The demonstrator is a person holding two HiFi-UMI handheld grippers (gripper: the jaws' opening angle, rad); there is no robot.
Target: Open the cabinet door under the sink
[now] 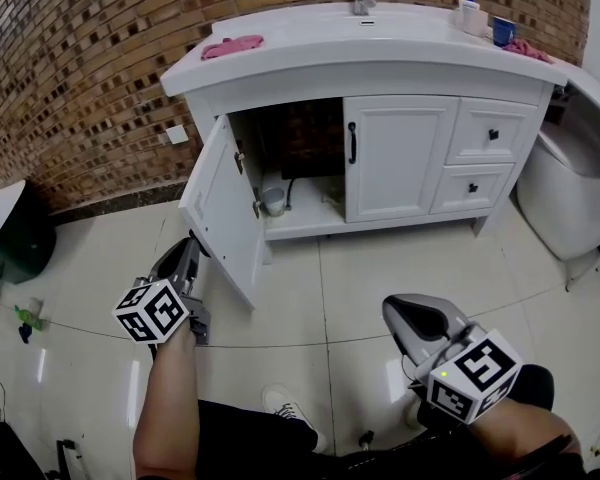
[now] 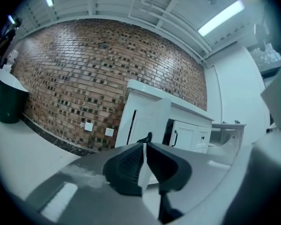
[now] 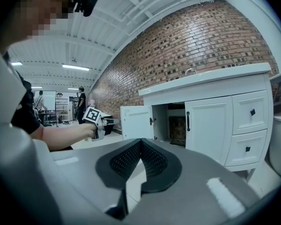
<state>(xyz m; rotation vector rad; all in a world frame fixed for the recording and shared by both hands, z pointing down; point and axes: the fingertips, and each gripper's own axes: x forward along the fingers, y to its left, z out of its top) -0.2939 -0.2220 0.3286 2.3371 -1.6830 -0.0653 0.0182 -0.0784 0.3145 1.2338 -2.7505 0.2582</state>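
Observation:
The white sink cabinet [image 1: 400,78] stands against the brick wall. Its left door [image 1: 220,203] is swung wide open toward me, and the dark space under the sink shows behind it. My left gripper [image 1: 193,243] is at the door's free edge, its jaws nearly together on the thin black door handle [image 2: 147,137], which pokes up at the fingertips in the left gripper view [image 2: 144,144]. My right gripper [image 1: 390,308] hangs low at the right, away from the cabinet. It is shut [image 3: 140,141] with nothing in it. The right gripper view also shows the open door [image 3: 136,122].
The right door with its black handle [image 1: 352,142] is closed, and two drawers [image 1: 490,133] sit beside it. A cup [image 1: 273,200] stands inside the cabinet. A pink cloth [image 1: 232,46] lies on the counter. A white appliance [image 1: 570,188] is at the right, a dark bin [image 1: 15,238] at the left.

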